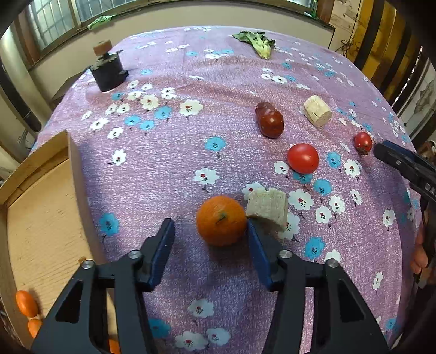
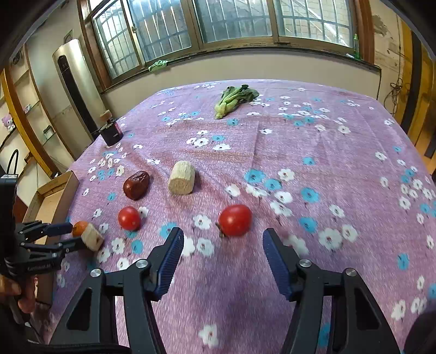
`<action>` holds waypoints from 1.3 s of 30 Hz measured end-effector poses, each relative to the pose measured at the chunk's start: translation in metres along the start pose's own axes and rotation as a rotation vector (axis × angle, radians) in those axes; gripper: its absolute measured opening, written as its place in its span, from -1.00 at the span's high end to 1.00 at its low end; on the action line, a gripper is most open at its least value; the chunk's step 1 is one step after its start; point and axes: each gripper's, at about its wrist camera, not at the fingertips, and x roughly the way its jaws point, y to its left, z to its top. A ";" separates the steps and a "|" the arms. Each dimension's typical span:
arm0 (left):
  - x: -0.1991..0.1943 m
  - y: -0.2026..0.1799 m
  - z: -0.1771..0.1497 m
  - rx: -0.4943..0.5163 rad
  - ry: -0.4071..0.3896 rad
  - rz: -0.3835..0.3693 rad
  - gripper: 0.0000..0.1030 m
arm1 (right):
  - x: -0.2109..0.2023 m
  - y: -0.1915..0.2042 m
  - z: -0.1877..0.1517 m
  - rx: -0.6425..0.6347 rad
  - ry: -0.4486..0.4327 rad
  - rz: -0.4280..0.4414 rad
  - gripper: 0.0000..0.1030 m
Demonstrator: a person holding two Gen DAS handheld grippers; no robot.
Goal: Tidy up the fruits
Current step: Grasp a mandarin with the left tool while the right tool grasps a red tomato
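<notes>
Both grippers, left (image 1: 209, 231) and right (image 2: 223, 245), gape empty over flowered purple tablecloth (image 1: 177, 163) near barred windows (image 2: 231, 21).

A purple cloth (image 2: 299, 152) printed with white and blue flowers covers the surface. On it lie an orange mandarin (image 1: 221, 220), two red tomatoes (image 2: 235, 220) (image 2: 129, 217), a dark red date (image 2: 136, 184), pale beige corn pieces (image 2: 181, 177) and a green leafy vegetable (image 2: 234, 99).

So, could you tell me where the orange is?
In the left wrist view, the orange sits low centre on the tablecloth, touching a pale corn piece on its right.
</notes>
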 end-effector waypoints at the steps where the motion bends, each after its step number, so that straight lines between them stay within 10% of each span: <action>1: 0.002 -0.001 0.001 0.002 0.005 -0.006 0.15 | 0.006 0.001 0.002 -0.006 0.006 -0.003 -0.11; 8: 0.004 0.001 0.005 -0.013 -0.011 -0.075 0.37 | 0.033 -0.004 0.001 -0.023 0.040 -0.078 0.39; 20: -0.030 0.015 -0.011 -0.061 -0.080 -0.102 0.37 | -0.005 0.010 -0.008 0.003 -0.011 0.017 0.39; 39: -0.083 0.059 -0.049 -0.151 -0.187 -0.056 0.37 | -0.045 0.136 -0.025 -0.145 -0.037 0.227 0.40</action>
